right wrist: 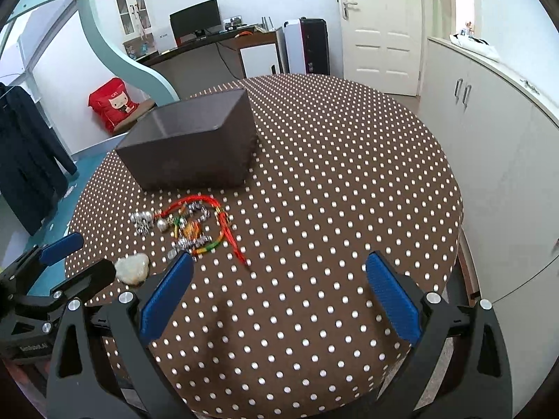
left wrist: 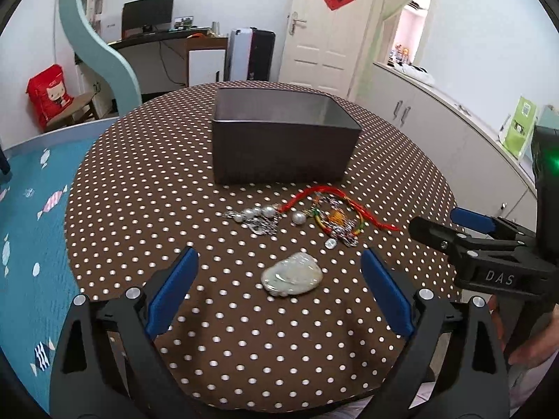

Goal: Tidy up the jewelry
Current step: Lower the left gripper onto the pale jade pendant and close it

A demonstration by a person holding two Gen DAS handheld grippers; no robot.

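Note:
A dark open box [left wrist: 284, 146] stands on the round dotted table [left wrist: 146, 188]; it also shows in the right wrist view [right wrist: 195, 150]. In front of it lie a pearl piece [left wrist: 256, 214], a red and multicoloured cord bracelet tangle [left wrist: 335, 216] and a pale jade pendant [left wrist: 291, 274]. My left gripper [left wrist: 279, 262] is open and empty, its jaws either side of the pendant and just short of it. My right gripper [right wrist: 279, 265] is open and empty, over bare cloth to the right of the cords [right wrist: 199, 227]. The pendant [right wrist: 132, 268] lies at its left.
The right gripper [left wrist: 450, 225] shows at the right edge of the left wrist view. The left gripper [right wrist: 80, 255] shows at the lower left of the right wrist view. White cabinets [right wrist: 489, 132] stand right of the table. A blue mat [left wrist: 31, 192] lies to the left.

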